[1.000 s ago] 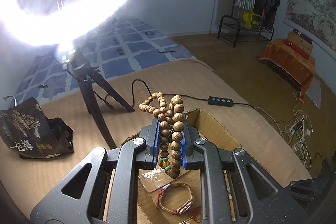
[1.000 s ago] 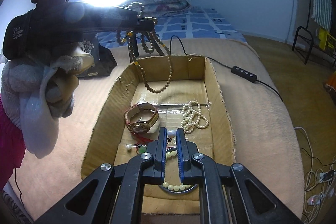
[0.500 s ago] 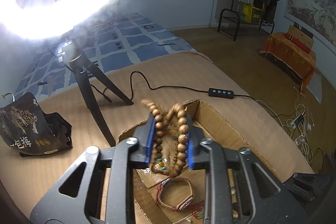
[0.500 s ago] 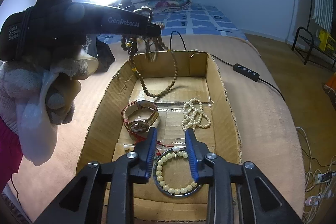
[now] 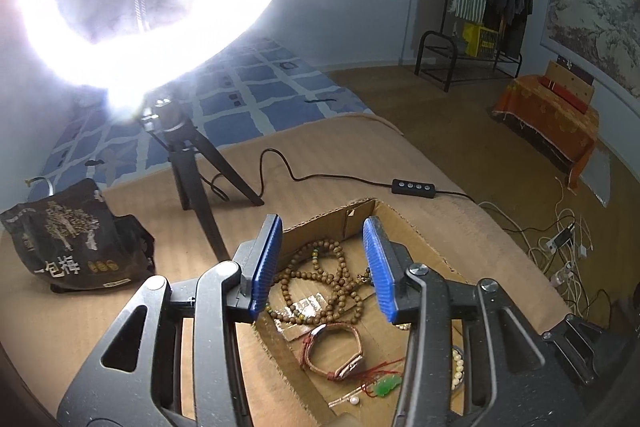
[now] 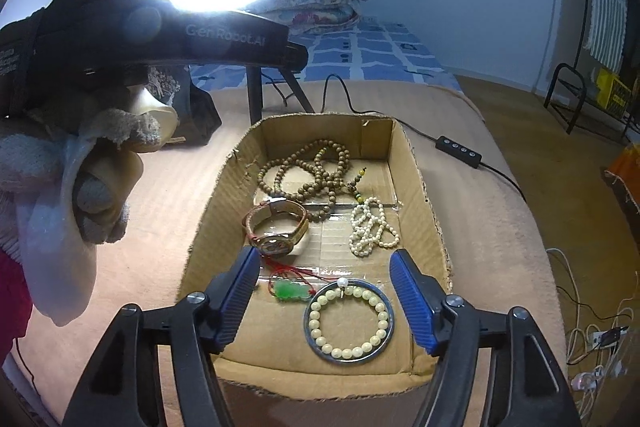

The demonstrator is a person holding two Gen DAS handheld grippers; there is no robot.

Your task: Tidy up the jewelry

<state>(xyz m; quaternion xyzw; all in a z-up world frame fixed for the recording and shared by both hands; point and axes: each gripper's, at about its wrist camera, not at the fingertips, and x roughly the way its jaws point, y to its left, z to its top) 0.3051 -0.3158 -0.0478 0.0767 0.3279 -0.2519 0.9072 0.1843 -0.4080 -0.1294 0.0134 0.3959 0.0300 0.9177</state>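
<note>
Left wrist view: the left gripper hangs over the far end of one cardboard box, jaws spread wide and empty. Under them one long wooden bead strand lies coiled on the box floor. Nearer sit one wristwatch, lying on its side, and one green pendant on red cord. This view alone shows the tripod standing whole beside one black bag, left of the box.

Right wrist view: the right gripper hovers at the near end of the box, jaws likewise parted with nothing between them. Here one pale bead bracelet inside one metal bangle shows whole, and one white pearl strand stretches near-to-far on the right. The wooden strand sprawls across the far end. The box runs lengthwise away from the camera.
</note>
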